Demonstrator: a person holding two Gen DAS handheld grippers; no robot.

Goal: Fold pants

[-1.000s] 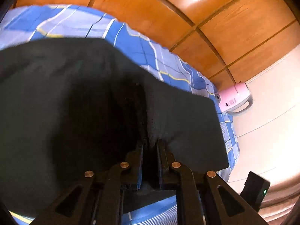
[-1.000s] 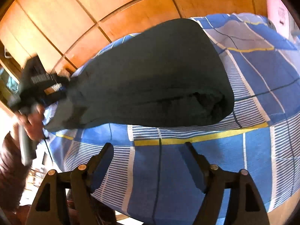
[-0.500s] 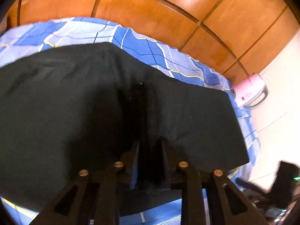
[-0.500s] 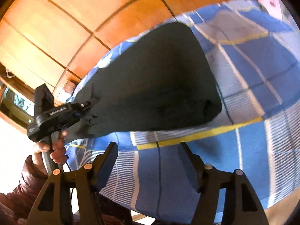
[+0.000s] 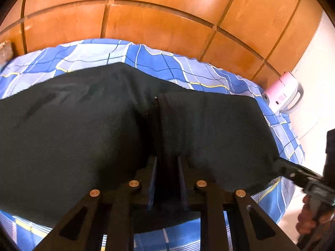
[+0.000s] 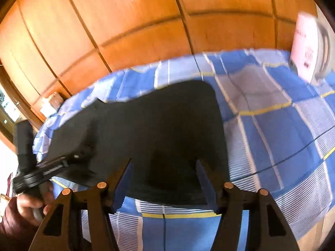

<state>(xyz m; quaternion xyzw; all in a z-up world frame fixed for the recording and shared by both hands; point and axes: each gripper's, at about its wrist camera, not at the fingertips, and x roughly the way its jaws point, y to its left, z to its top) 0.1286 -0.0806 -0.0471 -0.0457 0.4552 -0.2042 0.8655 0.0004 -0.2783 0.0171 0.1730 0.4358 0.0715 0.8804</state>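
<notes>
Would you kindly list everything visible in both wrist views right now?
pants: one, black, folded flat on the bedsheet.
bedsheet: one, blue and white check with yellow lines, under the pants.
wood panelling: orange-brown, behind the bed.
pink appliance: one, with grey handle, at the bed's far corner.
small box: one, pale, by the panelling; kind unclear.
left gripper: black, jaws closing on a fold of the pants.
right gripper: black, jaws closing, over the pants' near edge, gripping nothing.
hand: one, dark red sleeve, holding the left gripper.
</notes>
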